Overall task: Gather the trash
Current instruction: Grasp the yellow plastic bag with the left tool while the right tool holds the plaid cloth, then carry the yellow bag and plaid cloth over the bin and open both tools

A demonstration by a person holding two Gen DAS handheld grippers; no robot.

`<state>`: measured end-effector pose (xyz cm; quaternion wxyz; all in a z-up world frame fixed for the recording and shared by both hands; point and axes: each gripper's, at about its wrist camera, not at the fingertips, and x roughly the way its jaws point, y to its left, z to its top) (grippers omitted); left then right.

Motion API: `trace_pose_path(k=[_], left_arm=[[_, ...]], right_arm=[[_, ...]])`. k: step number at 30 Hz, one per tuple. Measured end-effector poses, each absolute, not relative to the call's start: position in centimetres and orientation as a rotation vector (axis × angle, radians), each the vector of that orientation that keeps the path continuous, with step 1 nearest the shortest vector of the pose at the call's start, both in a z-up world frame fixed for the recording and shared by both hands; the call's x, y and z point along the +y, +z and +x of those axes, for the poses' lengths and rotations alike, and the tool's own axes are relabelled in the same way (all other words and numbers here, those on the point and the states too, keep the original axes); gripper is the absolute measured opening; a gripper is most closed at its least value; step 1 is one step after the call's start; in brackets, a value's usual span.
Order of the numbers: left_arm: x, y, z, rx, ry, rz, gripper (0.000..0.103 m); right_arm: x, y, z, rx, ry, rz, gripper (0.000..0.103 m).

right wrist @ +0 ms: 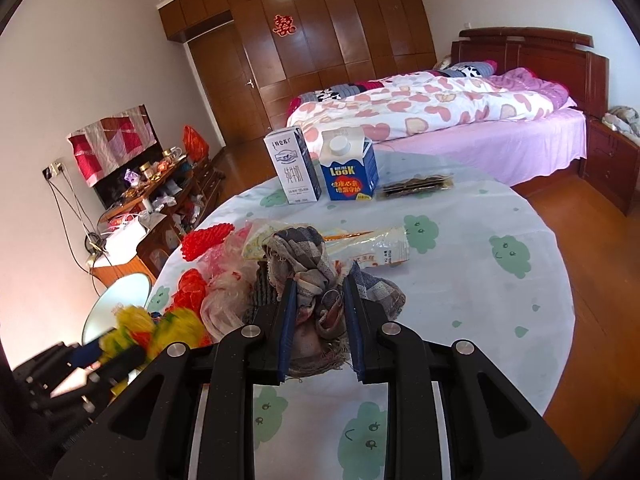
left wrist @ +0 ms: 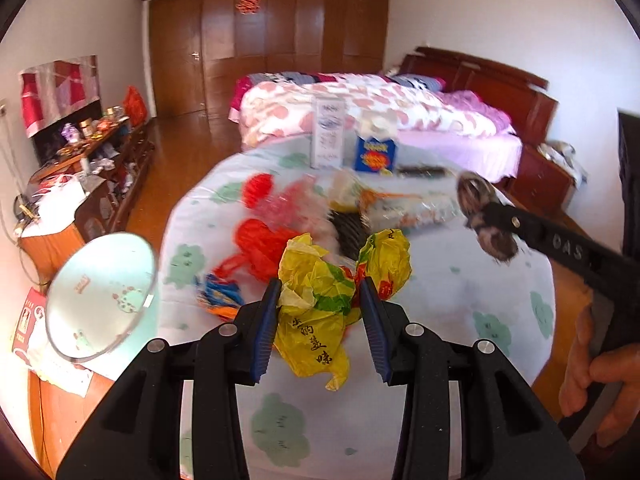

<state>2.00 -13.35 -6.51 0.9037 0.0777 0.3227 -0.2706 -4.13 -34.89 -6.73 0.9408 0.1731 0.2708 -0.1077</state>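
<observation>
With both hands lifting litter clear of the table (right wrist: pixel 500 320), the left gripper (left wrist: pixel 320 312) pinches a yellow bag (left wrist: pixel 320 300) while the right gripper (right wrist: pixel 319 322) clamps a grey rag (right wrist: pixel 312 276), presumably for binning.

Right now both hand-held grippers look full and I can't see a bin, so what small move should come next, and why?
Probably lift the left hand-held gripper clear of the table. Its pads are pressed on the yellow bag, while the right hand-held gripper already holds a checked cloth. The red bag and wrappers lie right beside it, so a straight lift should avoid dragging them.
</observation>
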Motion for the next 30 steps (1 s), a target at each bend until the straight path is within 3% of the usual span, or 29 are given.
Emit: trace_pose_path(k=[30], left_arm=[[0.8, -5.0, 9.0, 0.630, -0.141, 0.021, 0.040]], right_arm=[[-19.7, -4.3, 4.0, 0.543, 0.027, 0.163, 0.025]])
